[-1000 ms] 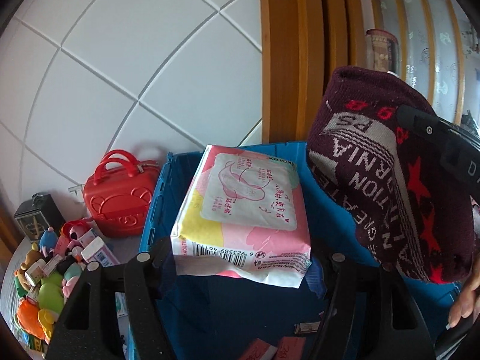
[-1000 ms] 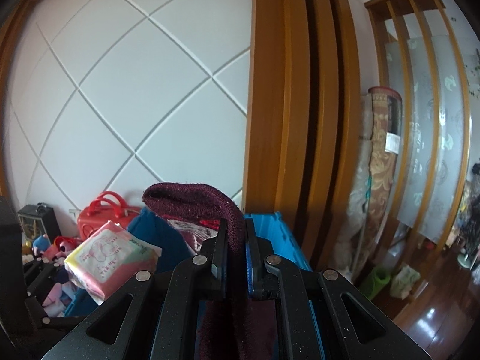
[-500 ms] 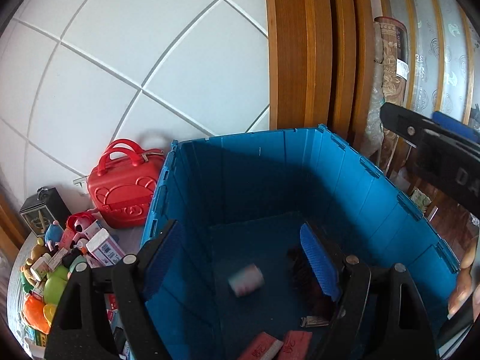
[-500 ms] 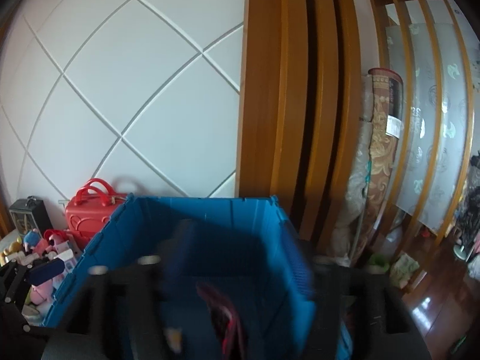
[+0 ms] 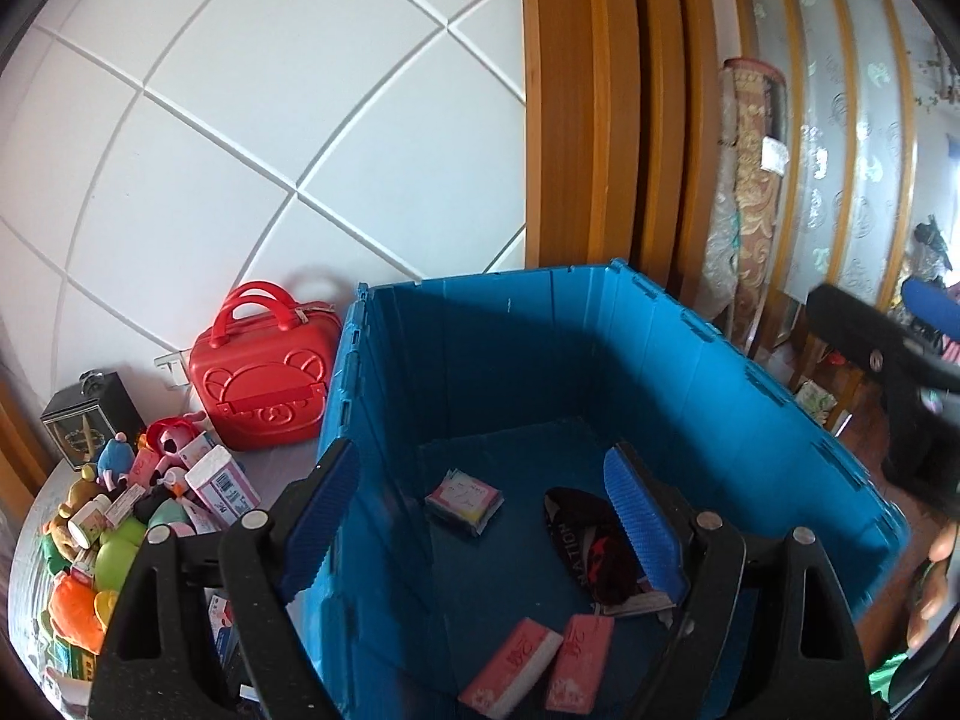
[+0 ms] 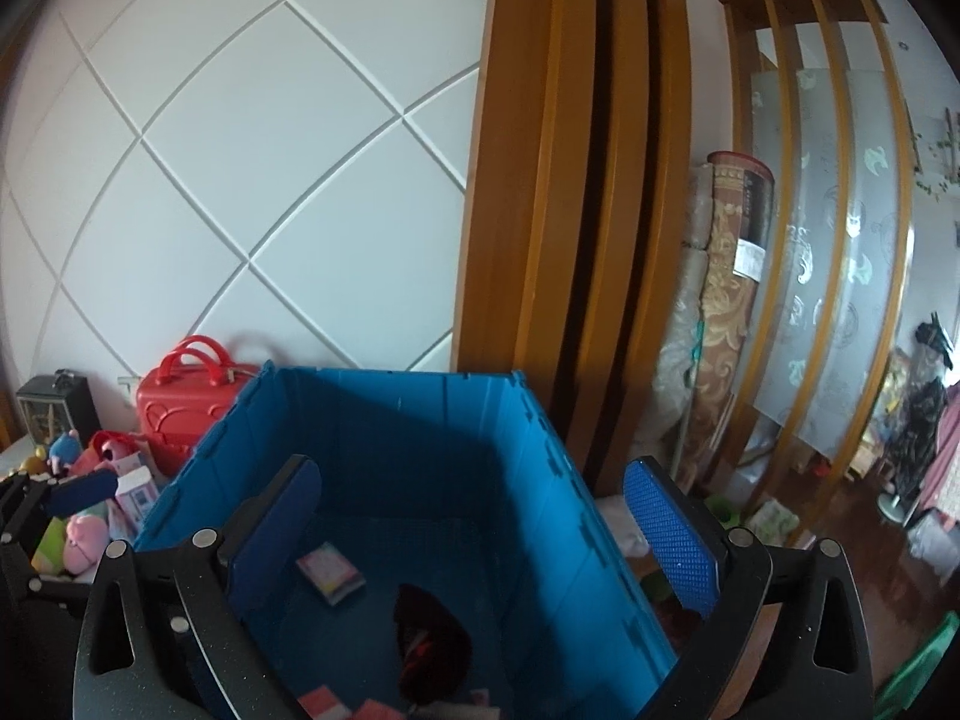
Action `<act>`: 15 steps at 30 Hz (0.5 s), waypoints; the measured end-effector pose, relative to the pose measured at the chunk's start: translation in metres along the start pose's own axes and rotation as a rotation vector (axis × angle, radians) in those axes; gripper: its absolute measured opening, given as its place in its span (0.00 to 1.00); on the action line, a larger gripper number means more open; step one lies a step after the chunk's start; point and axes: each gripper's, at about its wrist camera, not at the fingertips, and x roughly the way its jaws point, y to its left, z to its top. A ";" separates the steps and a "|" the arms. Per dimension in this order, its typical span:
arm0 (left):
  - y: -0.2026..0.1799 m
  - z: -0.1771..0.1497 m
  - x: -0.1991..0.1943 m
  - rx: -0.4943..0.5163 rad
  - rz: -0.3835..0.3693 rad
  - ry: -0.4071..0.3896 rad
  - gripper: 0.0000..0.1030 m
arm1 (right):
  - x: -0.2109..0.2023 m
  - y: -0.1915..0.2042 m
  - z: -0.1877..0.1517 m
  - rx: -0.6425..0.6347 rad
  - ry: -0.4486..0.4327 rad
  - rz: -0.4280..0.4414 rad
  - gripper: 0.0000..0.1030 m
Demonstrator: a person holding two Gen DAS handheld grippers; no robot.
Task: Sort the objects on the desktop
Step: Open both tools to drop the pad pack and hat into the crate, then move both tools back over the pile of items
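A deep blue crate [image 5: 708, 360] stands below both grippers. On its floor lie a pink and yellow pack [image 5: 465, 498], a dark red knitted hat [image 5: 591, 540] and two pink boxes [image 5: 516, 660]. My left gripper [image 5: 483, 522] hangs over the crate's left side; its jaws are opening, with nothing between them. From the right wrist view the same pack [image 6: 330, 570] and hat [image 6: 429, 642] show on the floor of the crate [image 6: 390, 420]. Above it my right gripper [image 6: 474, 540] holds nothing, and its jaws are opening wide.
Left of the crate stand a red bear-faced case [image 5: 261, 384], a black clock [image 5: 84, 426] and a heap of toys and small boxes [image 5: 120, 516]. A wooden door frame [image 5: 588, 120] and a rolled carpet [image 5: 750, 180] rise behind. A person's hand [image 5: 936, 594] shows at right.
The left gripper let go of the pink pack and the right let go of the hat. Both dropped to the crate floor. Both sets of jaws spread apart.
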 end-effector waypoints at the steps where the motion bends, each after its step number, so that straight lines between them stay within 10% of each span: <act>1: 0.003 -0.004 -0.008 -0.004 0.000 -0.012 0.81 | -0.007 0.000 -0.003 0.001 -0.004 0.005 1.00; 15: 0.076 -0.085 -0.082 -0.125 0.126 -0.113 0.81 | -0.072 0.052 -0.067 0.039 -0.017 0.191 1.00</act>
